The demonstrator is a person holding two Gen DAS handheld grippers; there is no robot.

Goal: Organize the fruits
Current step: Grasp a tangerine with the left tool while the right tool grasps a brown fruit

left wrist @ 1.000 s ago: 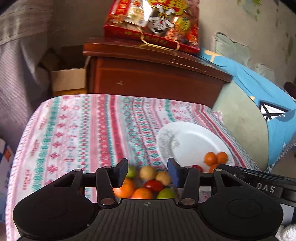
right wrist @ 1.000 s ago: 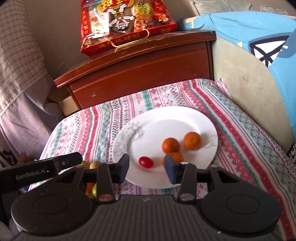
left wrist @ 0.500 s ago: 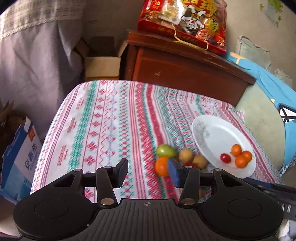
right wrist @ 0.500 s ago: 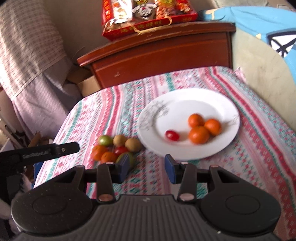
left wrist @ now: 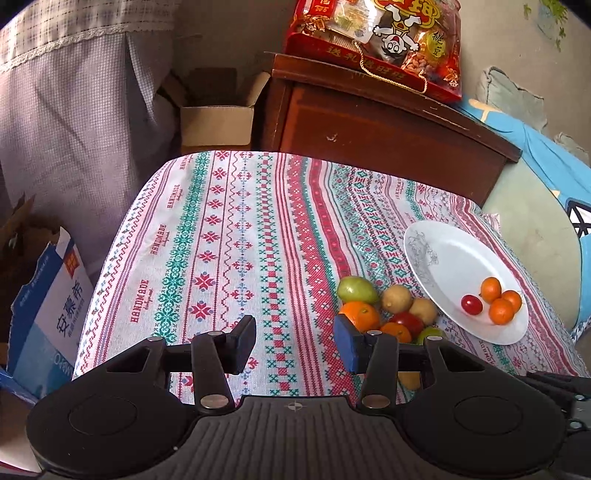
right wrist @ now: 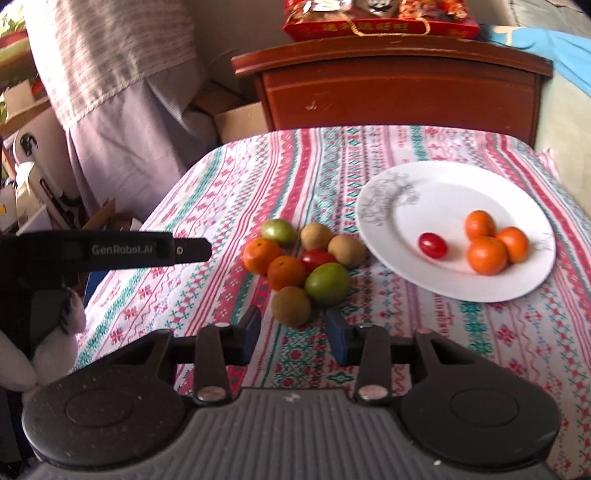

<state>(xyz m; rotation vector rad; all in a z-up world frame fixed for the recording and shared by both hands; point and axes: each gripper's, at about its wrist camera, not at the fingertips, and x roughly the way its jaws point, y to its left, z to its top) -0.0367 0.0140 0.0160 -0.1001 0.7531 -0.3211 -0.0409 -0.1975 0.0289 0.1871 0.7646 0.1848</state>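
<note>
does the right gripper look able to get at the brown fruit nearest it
Probably yes. The right gripper sits just short of the brown fruit, with only bare tablecloth between. Its jaws are closing with nothing between them, and the gap looks narrower than the fruit, so it would likely need to reopen first.

A round white plate [right wrist: 402, 218] sits on the striped patterned tablecloth [right wrist: 229, 192], on the right side. On the plate, three small orange tangerines [right wrist: 487, 255] touch each other, and a small red tomato [right wrist: 432, 245] lies just left of them. A heap of mixed fruit [right wrist: 295, 258] lies on the cloth, just left of the plate. Behind the table stands a brown wooden cabinet [right wrist: 399, 92], with a red snack gift bag [right wrist: 380, 22] on top.
</note>
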